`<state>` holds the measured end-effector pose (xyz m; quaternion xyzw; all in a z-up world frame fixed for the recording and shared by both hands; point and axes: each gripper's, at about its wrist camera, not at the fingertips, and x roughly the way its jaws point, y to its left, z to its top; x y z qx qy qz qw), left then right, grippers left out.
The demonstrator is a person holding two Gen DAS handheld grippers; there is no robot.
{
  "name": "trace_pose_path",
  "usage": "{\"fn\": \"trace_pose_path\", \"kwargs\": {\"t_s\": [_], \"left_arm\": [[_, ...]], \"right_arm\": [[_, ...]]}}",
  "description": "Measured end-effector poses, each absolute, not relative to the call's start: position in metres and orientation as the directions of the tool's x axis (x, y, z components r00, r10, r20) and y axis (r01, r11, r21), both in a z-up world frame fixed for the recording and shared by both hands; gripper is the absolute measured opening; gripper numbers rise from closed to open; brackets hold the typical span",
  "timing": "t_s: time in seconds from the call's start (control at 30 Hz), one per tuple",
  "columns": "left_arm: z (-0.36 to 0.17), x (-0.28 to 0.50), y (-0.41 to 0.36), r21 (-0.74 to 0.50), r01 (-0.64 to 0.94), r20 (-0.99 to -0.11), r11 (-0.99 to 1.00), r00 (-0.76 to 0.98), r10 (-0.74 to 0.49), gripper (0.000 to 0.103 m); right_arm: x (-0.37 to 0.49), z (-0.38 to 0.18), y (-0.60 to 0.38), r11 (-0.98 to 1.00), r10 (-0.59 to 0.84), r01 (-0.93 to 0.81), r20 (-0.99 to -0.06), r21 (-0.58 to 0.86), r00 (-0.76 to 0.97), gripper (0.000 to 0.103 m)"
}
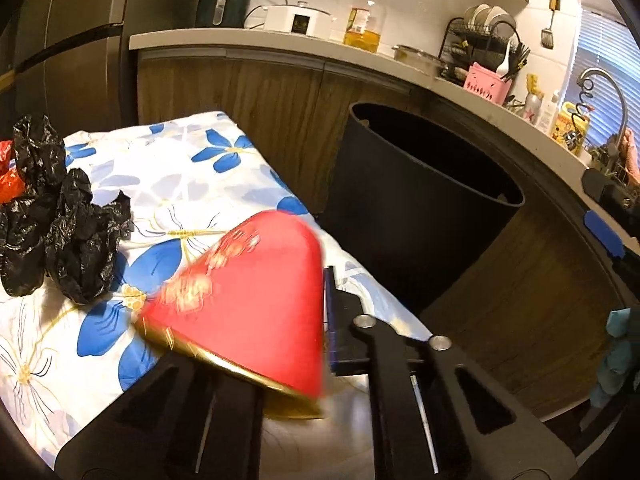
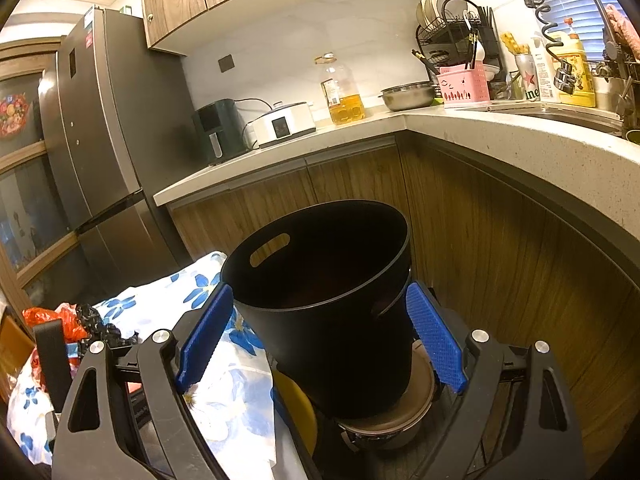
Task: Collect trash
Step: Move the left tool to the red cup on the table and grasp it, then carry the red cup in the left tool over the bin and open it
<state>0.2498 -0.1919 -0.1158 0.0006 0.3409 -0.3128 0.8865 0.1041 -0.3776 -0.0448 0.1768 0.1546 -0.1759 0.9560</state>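
A red packet [image 1: 248,304] with gold print and a gold edge sits blurred in my left gripper [image 1: 325,284], which is shut on it above the floral cloth [image 1: 192,168]. Crumpled black plastic bags [image 1: 60,224] lie on the cloth to the left, with a red bag [image 1: 8,176] at the edge behind them. The black bin [image 1: 420,200] stands just past the cloth's right side. In the right wrist view the black bin [image 2: 328,288] fills the space ahead of my right gripper [image 2: 320,294], whose blue pads [image 2: 204,340] stand wide open with nothing held.
A kitchen counter [image 2: 480,128] with wooden cabinets wraps behind and to the right of the bin. A grey fridge [image 2: 100,140] stands at the left. A round pot [image 2: 388,428] and a yellow object [image 2: 296,412] sit below the bin.
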Motion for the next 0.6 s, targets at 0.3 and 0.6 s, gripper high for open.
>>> {"fn": "trace_pose_path", "kwargs": {"t_s": [0.3,0.6], "left_arm": [[-0.091,0.235,-0.196,-0.191,0.588,-0.552,0.786,0.598,-0.581,0.002],[-0.025,0.232,-0.246,-0.171,0.689,-0.436,0.705,0.589,-0.681,0.002]], "right_arm": [[0.1,-0.045,-0.378,0.875,-0.285,0.39,-0.345,0.288,0.894,0.086],[0.087,-0.034,-0.383,0.858,-0.349,0.435,-0.31,0.274,0.884,0.086]]}}
